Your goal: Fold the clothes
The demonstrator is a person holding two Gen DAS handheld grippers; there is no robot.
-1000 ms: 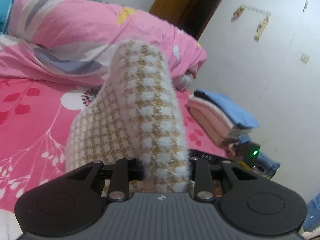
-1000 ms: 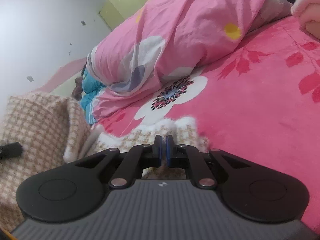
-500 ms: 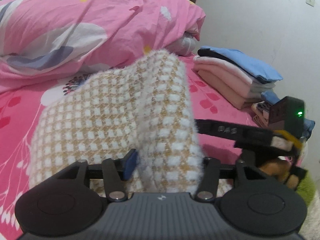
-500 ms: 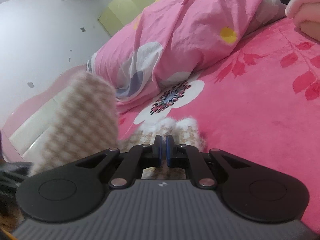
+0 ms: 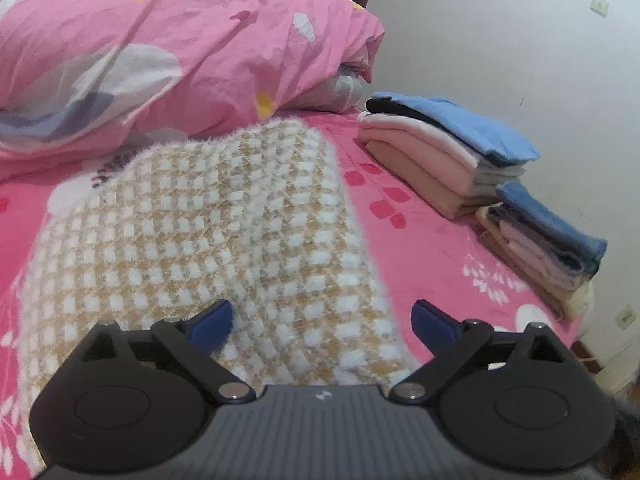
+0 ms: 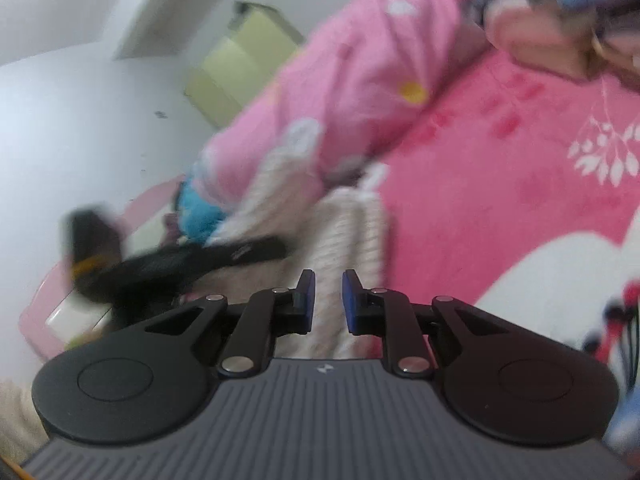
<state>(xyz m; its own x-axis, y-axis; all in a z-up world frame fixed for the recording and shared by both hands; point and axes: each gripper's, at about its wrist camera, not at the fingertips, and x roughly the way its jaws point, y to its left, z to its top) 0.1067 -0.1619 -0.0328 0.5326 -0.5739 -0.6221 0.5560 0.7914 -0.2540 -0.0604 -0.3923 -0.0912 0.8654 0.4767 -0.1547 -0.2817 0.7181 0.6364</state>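
Note:
A fuzzy beige-and-white checked garment (image 5: pixel 224 232) lies folded over on the pink bed sheet (image 5: pixel 420 240). My left gripper (image 5: pixel 322 320) hovers just over its near edge. Its jaws are opening and stand wide, and the blue pads (image 5: pixel 212 320) press on nothing. The right wrist view is blurred by motion. My right gripper (image 6: pixel 328 300) has its jaws opening, a narrow gap between the blue pads (image 6: pixel 306 300), with no cloth pinched. The garment (image 6: pixel 344 232) lies just beyond them, and the left gripper's black body (image 6: pixel 180 264) shows to the left.
A bunched pink flowered quilt (image 5: pixel 180 48) lies across the far side of the bed. Two stacks of folded clothes (image 5: pixel 440 148) (image 5: pixel 548 248) sit along the bed's right edge by the white wall (image 5: pixel 520 40). A pale green cabinet (image 6: pixel 244 64) stands behind.
The left gripper lowered the raised fold onto the garment and let go, its jaws spreading wide. The right gripper released the garment's edge, opened slightly and swung sideways, blurring its view.

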